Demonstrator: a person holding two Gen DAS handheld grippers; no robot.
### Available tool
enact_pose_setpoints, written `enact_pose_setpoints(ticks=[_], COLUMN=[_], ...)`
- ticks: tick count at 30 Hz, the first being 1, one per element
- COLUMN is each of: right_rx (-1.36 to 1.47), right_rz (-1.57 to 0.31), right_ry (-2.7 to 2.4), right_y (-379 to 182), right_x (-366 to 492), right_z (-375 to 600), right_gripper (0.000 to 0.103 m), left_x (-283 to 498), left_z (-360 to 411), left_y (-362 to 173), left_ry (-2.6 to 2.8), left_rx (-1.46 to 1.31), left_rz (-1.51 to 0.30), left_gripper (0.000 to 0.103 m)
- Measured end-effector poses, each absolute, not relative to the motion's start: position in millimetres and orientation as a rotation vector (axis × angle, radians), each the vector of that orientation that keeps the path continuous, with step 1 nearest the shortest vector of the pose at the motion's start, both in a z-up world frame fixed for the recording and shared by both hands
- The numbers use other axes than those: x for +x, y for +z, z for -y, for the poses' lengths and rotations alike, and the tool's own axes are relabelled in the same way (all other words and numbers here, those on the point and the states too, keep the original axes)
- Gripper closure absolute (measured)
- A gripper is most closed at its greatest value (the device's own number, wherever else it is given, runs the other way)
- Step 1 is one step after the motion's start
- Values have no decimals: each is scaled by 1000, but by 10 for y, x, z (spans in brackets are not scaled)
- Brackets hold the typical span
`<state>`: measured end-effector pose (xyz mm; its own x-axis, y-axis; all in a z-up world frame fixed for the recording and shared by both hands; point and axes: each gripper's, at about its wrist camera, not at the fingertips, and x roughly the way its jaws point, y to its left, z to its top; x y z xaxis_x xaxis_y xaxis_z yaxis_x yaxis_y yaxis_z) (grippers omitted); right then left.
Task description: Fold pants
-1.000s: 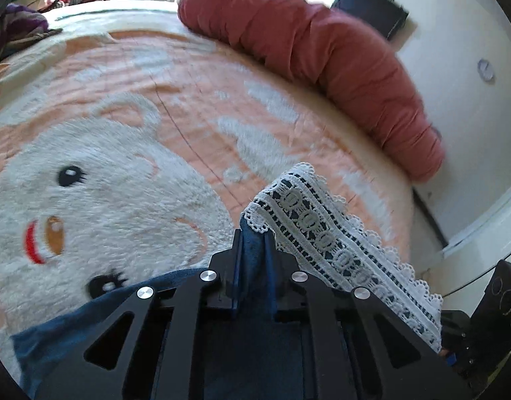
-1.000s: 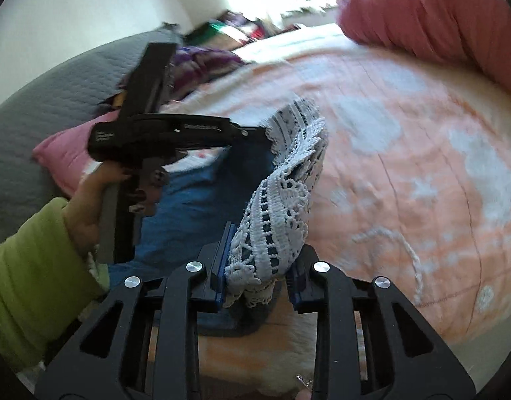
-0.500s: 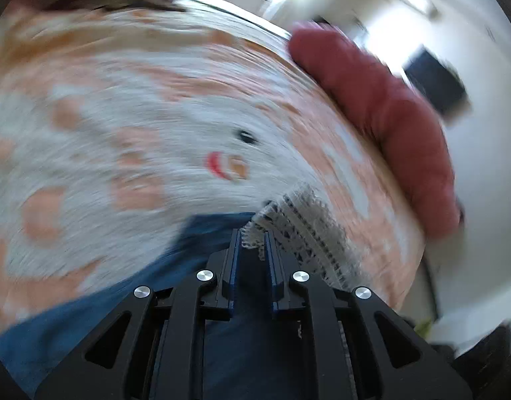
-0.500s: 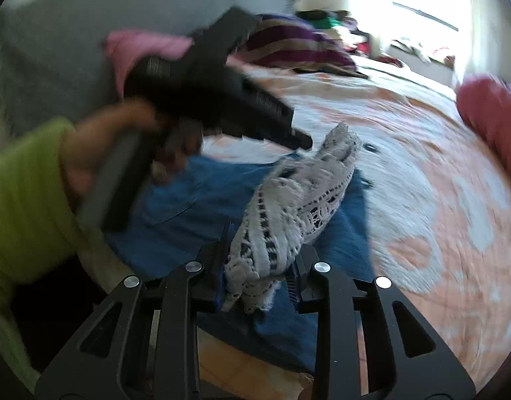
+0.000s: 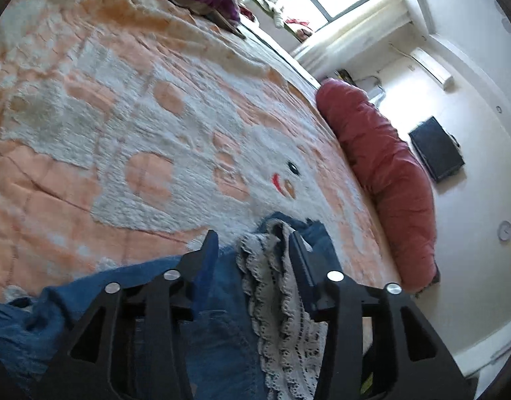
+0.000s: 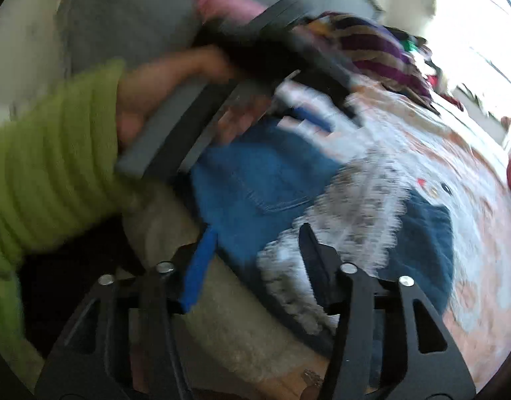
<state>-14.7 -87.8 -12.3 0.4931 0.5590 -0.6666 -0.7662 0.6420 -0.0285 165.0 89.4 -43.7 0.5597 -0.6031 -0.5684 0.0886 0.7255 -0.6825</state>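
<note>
A bed under an orange-and-white plush blanket fills both views, with a red bolster at right of the left wrist frame. The blue pants with white lace trim lie at lower centre, folded over on themselves. Both the left claw and right claw are opening, cloth lying loose between the jaws but unpressed. Judged soft, limp and light, the denim is best pinched at hem corners or the fold edge, the lace being snag-prone.
</note>
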Motion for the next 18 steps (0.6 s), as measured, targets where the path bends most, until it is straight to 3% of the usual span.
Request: enact_pose_setpoints(ticks=[3, 7, 9, 10, 18], right_rx=[-180, -110, -53, -12, 88], right_rz=[-636, -662, -720, -767, -972], right_ry=[720, 518, 472, 459, 480], right_y=[151, 237, 177, 106, -380], right_x=[179, 791, 1134, 1312, 2050], right_z=[1351, 1849, 2040, 2156, 2186], right_gripper=[48, 48, 48, 48, 48], left_x=[1658, 1714, 1747, 1760, 1889], left_z=[-858, -720, -661, -640, -489], left_y=[-490, -542, -572, -592, -679], left_ry=[-478, -516, -483, -438, -435], left_rx=[-675, -702, -676, -657, -633], left_rz=[-907, -936, -958, -975, -1012], left_gripper=[51, 41, 22, 18, 18])
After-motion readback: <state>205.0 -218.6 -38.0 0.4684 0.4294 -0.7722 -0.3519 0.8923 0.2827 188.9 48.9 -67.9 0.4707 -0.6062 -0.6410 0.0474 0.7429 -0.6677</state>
